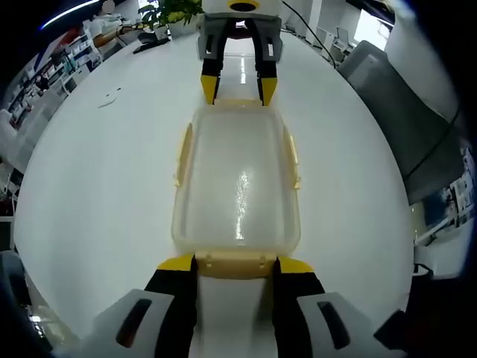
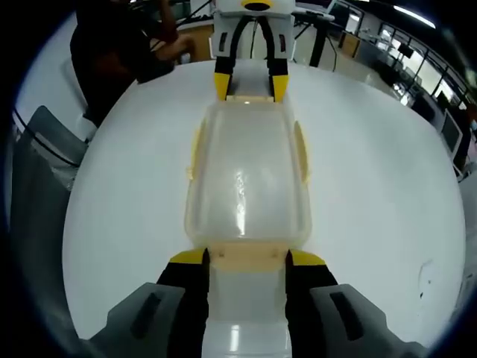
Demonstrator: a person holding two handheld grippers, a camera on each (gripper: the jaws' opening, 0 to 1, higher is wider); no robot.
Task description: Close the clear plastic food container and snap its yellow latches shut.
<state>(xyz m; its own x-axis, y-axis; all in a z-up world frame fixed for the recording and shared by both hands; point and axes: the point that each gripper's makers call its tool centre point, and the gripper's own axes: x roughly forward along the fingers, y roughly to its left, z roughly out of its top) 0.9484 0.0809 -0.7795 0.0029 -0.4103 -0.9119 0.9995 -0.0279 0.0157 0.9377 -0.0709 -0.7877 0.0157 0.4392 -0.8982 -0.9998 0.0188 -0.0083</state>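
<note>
The clear plastic container [image 1: 237, 179] lies lengthwise on the white table with its lid resting on top. Pale yellow side latches [image 1: 182, 153] [image 1: 293, 156] run along its long edges. My left gripper [image 1: 235, 263] is open at the near end, its yellow-tipped jaws on either side of the end latch [image 1: 232, 261]. The right gripper [image 1: 238, 93] faces it at the far end. In the right gripper view the same container [image 2: 246, 171] stretches away from my right gripper [image 2: 247, 258], which is open and flanks the near end latch [image 2: 247, 256]. The left gripper [image 2: 250, 88] is at the far end.
The round white table [image 1: 97, 186] spreads wide on both sides of the container. A grey chair [image 1: 402, 112] stands off its edge, with a plant [image 1: 168, 11] and small items at the far end. A person in dark clothes [image 2: 112, 52] and another grey chair [image 2: 37, 186] are beside the table.
</note>
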